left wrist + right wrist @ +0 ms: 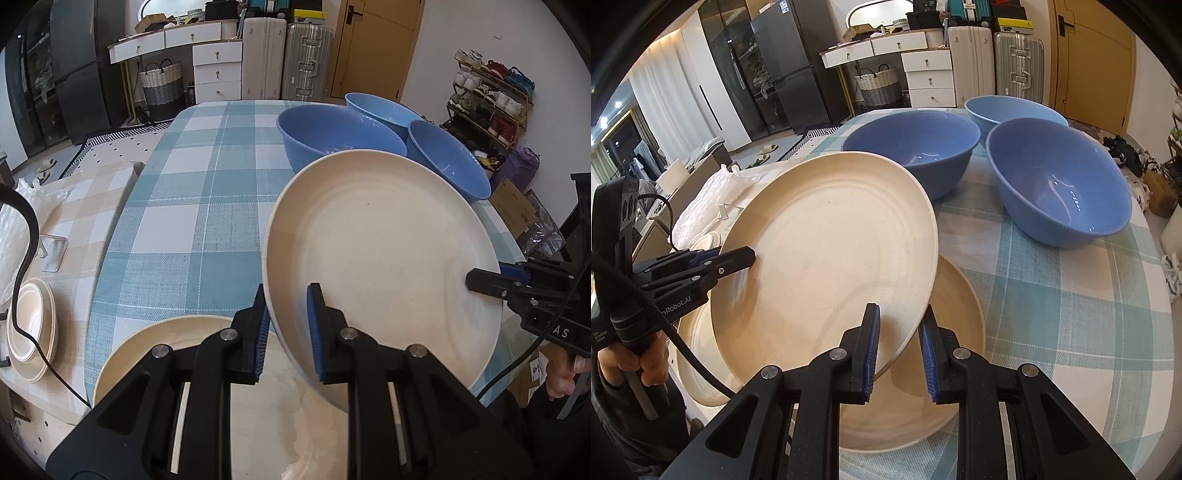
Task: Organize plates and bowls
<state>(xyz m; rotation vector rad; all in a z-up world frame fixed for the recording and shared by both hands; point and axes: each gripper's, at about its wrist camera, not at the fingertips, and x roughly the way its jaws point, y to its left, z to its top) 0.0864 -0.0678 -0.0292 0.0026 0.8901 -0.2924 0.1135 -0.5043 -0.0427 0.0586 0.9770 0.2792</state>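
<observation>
Two grippers, L [287, 332] & R [899, 349], each clamp opposite rims of cream plate [380, 240], tilted above tan plate [956, 332], prob. for stacking; 3 blue bowls [1060, 181] wait behind.

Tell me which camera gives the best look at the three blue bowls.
The right wrist view: all three blue bowls show, with two open insides fully visible on the checked tablecloth. In the left wrist view, the raised cream plate held by both grippers covers parts of the bowls.
</observation>
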